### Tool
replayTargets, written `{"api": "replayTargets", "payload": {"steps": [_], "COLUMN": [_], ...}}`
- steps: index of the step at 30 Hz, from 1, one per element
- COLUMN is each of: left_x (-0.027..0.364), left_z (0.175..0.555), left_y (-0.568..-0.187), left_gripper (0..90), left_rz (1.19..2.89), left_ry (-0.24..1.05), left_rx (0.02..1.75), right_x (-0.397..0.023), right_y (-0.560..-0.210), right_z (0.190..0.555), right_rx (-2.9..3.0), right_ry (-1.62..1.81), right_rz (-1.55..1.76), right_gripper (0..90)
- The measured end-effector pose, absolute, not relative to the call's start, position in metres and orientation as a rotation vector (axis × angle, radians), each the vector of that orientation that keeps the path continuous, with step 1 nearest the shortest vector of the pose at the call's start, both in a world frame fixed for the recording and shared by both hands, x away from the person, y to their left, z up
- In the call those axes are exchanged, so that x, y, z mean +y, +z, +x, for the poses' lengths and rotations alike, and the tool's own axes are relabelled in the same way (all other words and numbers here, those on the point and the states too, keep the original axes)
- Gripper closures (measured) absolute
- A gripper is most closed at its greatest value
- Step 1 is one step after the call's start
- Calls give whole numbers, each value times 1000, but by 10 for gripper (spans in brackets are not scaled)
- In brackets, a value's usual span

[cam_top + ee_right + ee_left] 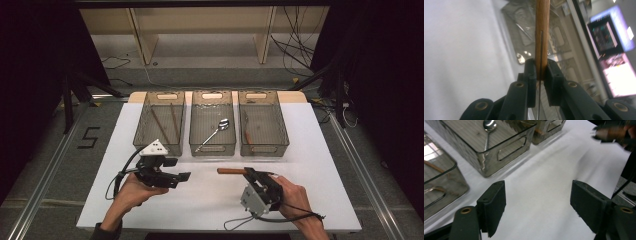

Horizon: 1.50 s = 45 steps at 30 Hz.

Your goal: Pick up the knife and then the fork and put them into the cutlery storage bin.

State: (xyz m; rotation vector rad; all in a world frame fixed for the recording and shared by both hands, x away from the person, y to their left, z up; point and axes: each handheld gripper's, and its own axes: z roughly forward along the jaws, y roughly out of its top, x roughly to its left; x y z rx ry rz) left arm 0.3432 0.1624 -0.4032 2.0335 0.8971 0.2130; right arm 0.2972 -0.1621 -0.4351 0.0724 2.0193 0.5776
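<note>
Right gripper (pixel 248 173) pinches a wood-handled knife (pixel 231 171), long axis level, pointing left toward spread, empty left gripper (pixel 184 169); 3 bins (pixel 212 148) lie beyond (right bin nearest).

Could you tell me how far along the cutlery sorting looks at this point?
Already binned: chopsticks in the left bin and a spoon in the middle bin. In hand: the right gripper clamps a wooden-handled utensil; it is not binned yet. The left gripper is open.
</note>
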Motion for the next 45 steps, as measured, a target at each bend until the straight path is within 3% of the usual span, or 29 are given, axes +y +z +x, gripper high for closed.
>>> {"api": "replayTargets", "payload": {"steps": [12, 17, 23, 45], "left_x": [178, 183, 188, 194], "left_z": [326, 321, 319, 313], "left_y": [-439, -446, -456, -470], "left_gripper": [234, 227, 219, 205], "left_rz": [1937, 1898, 1889, 1851], "left_ry": [359, 436, 430, 464], "left_rx": [888, 884, 921, 944], "right_x": [-196, -213, -229, -236], "right_y": [-371, -359, -356, -344], "right_z": [368, 404, 440, 521], "right_rx": [2247, 2298, 2325, 2216], "right_ry": [990, 1173, 1275, 1308], "right_rz": [728, 1005, 1255, 1575], "right_gripper": [812, 812, 812, 812]}}
